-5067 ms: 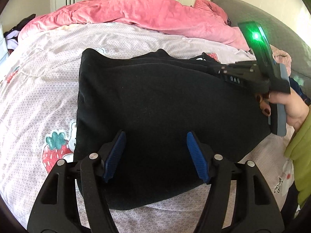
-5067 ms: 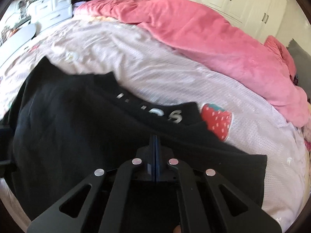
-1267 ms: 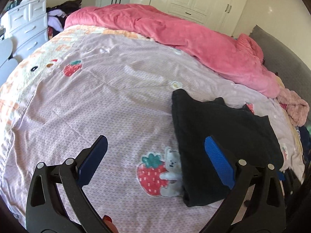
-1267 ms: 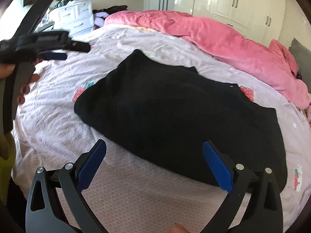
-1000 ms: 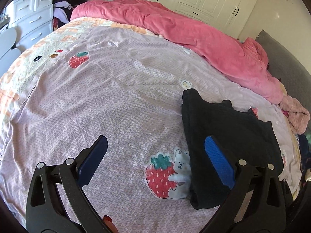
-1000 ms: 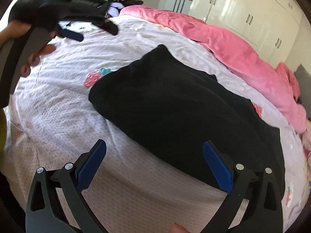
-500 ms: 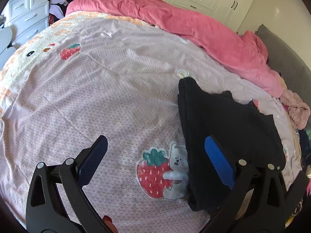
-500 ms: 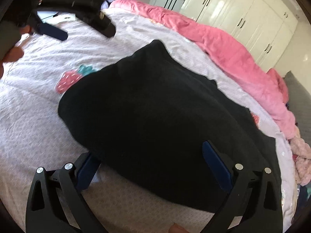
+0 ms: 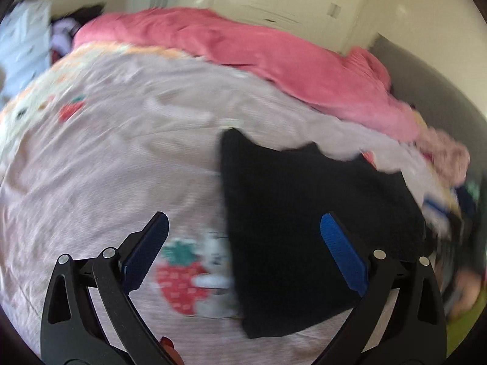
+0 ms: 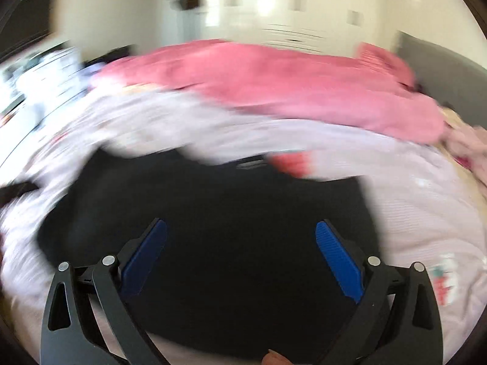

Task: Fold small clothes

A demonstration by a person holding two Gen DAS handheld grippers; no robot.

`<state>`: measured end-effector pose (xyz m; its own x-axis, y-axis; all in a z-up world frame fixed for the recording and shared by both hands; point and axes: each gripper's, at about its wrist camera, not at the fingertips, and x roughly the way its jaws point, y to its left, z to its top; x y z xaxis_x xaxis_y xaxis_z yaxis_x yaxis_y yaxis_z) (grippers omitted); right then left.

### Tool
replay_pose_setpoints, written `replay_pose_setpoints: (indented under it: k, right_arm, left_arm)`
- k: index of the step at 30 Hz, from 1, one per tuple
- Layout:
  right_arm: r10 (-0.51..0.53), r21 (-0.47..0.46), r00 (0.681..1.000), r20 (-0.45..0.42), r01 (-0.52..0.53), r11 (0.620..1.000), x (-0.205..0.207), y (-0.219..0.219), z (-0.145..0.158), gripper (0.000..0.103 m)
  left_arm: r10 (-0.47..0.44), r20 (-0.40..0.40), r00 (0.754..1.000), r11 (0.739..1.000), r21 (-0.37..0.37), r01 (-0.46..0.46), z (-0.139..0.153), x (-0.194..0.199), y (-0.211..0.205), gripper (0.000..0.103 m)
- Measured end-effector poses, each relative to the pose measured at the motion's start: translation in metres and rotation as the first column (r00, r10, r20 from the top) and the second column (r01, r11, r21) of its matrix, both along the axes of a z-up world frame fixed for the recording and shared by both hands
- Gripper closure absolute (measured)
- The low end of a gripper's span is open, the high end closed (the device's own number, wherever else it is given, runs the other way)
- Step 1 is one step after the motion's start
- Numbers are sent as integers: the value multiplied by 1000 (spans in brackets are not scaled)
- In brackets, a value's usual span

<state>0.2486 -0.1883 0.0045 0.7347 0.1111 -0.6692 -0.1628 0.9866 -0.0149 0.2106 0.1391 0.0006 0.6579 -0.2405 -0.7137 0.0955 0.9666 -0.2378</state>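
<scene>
Bed; fingers wide (empty)

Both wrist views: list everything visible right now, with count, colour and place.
Black garment: one, black, folded flat on the bed, right of the strawberry print.
Bed sheet: one, pale pink, covers the bed.
Strawberry print: one, red and green, on the sheet near the left tool.
Pink duvet: one, pink, bunched along the far edge.
Wardrobe: white, back wall, blurred.
Drawers: pale, far left, blurred.
Left tool: black with blue pads, open.
Right tool: same colours, open, over the garment.
</scene>
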Motion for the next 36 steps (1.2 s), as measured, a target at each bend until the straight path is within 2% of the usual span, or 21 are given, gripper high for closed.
replay_pose_setpoints:
  k: [1, 2, 3, 4, 7, 12, 14, 15, 16, 18, 19, 21, 24, 25, 28, 29, 32, 34, 36]
  right_arm:
    - [-62, -7, 998, 3, 62, 998, 15, -22, 2, 10]
    - [-104, -18, 995, -1, 104, 994, 24, -36, 2, 22]
    - [-141, -26, 990, -24, 140, 990, 37, -51, 0, 27]
    - [-172, -30, 984, -43, 171, 985, 48, -62, -2, 27]
    - [-193, -85, 978, -82, 187, 979, 76, -77, -14, 27]
    - [-204, -101, 963, -175, 189, 977, 107, -85, -42, 26]
    - [-208, -106, 961, -181, 191, 976, 114, -82, -48, 27]
    - [-204, -122, 963, -175, 184, 975, 115, -80, -50, 31]
    - [-188, -136, 969, -161, 167, 976, 117, -76, -51, 37]
    - [-151, -160, 976, -156, 125, 979, 121, -68, -52, 80]
    - [-149, -169, 977, -150, 124, 978, 121, -66, -52, 88]
    - [-155, -148, 980, -122, 136, 979, 120, -69, -48, 91]
    - [-225, -78, 970, -90, 219, 973, 121, -90, -41, 91]
    - [-253, -45, 962, -107, 250, 967, 122, -99, -43, 91]
    - [-273, -37, 947, -170, 271, 962, 128, -109, -58, 91]
    - [-276, -48, 944, -179, 272, 961, 128, -109, -60, 89]
    - [-289, -52, 949, -128, 284, 957, 121, -106, -52, 70]
    - [-291, -63, 953, -88, 286, 956, 110, -104, -42, 69]
    - [-270, -58, 961, -58, 267, 962, 99, -100, -32, 59]
  left_arm:
    - [-44, -1, 999, 999, 18, 44, -2, -1, -13, 10]
    - [-77, -8, 997, 996, 43, 77, -4, -1, -24, 11]
    - [-104, -18, 994, 992, 76, 105, -9, -2, -36, 12]
    - [-126, -34, 991, 985, 112, 129, -16, -2, -45, 12]
    - [-143, -117, 983, 975, 155, 160, -39, 3, -55, 13]
    - [-139, -144, 980, 979, 128, 158, -49, 6, -50, 11]
    - [-138, -145, 980, 980, 124, 156, -50, 7, -49, 10]
    - [-136, -147, 980, 981, 119, 154, -51, 8, -48, 9]
    - [-134, -150, 980, 982, 112, 152, -52, 9, -48, 9]
    - [-132, -153, 979, 984, 101, 149, -51, 9, -47, 9]
    - [-131, -154, 979, 984, 98, 147, -51, 9, -47, 9]
    - [-130, -155, 979, 984, 98, 146, -51, 8, -47, 9]
    - [-126, -158, 979, 986, 93, 142, -53, 9, -46, 8]
    - [-125, -159, 979, 986, 90, 140, -53, 9, -46, 8]
    - [-124, -160, 979, 986, 89, 139, -54, 9, -47, 8]
    - [-124, -160, 979, 986, 89, 139, -53, 8, -46, 8]
    - [-124, -162, 979, 986, 87, 139, -53, 8, -45, 8]
    - [-124, -164, 979, 987, 85, 139, -53, 9, -45, 8]
    - [-122, -164, 979, 987, 86, 138, -52, 8, -44, 8]
